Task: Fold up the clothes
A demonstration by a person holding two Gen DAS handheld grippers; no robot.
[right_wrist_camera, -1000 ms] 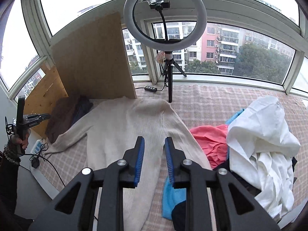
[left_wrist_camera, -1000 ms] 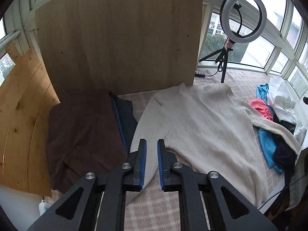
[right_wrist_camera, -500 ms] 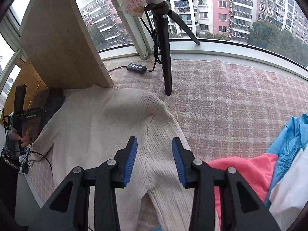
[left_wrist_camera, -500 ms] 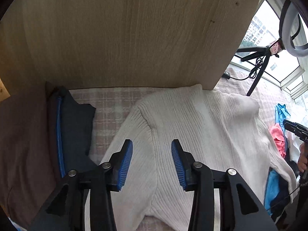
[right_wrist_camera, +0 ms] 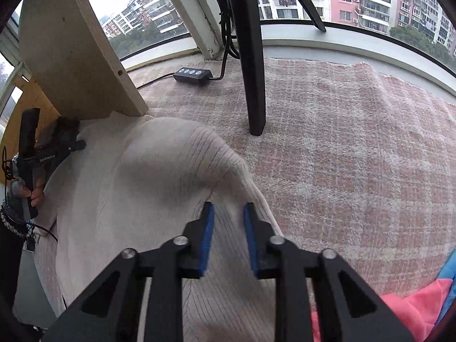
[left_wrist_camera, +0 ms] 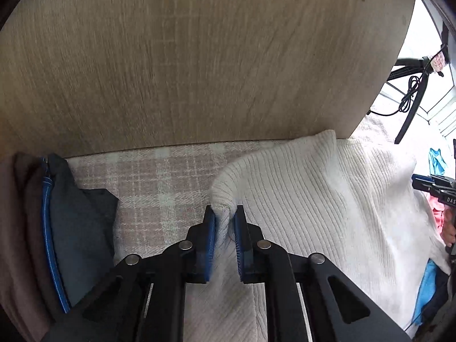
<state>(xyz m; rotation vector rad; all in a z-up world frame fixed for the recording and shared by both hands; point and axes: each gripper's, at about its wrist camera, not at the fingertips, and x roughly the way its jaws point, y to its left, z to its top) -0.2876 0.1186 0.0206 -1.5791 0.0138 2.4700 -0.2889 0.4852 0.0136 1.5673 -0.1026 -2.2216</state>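
Observation:
A cream ribbed sweater (left_wrist_camera: 313, 205) lies spread on the pink checked blanket (left_wrist_camera: 159, 182). My left gripper (left_wrist_camera: 225, 219) is shut on a raised fold of its left shoulder, and the knit bulges up between the blue pads. In the right wrist view the same sweater (right_wrist_camera: 148, 176) humps up toward my right gripper (right_wrist_camera: 228, 209), whose pads pinch a ridge of its right shoulder seam. The left gripper (right_wrist_camera: 54, 154) also shows at the far left of that view, held in a hand. The right gripper (left_wrist_camera: 436, 185) pokes in at the right edge of the left wrist view.
A wooden board (left_wrist_camera: 199, 57) stands just behind the sweater. Folded dark blue (left_wrist_camera: 77, 222) and brown (left_wrist_camera: 17, 228) garments lie at the left. A black tripod leg (right_wrist_camera: 253, 79) and a cable remote (right_wrist_camera: 192, 74) stand on the blanket (right_wrist_camera: 356, 156). Pink clothing (right_wrist_camera: 413, 310) lies at the lower right.
Both grippers dropped closer to the sweater's shoulders and went from open to shut, each pinching a fold of knit that now stands raised.

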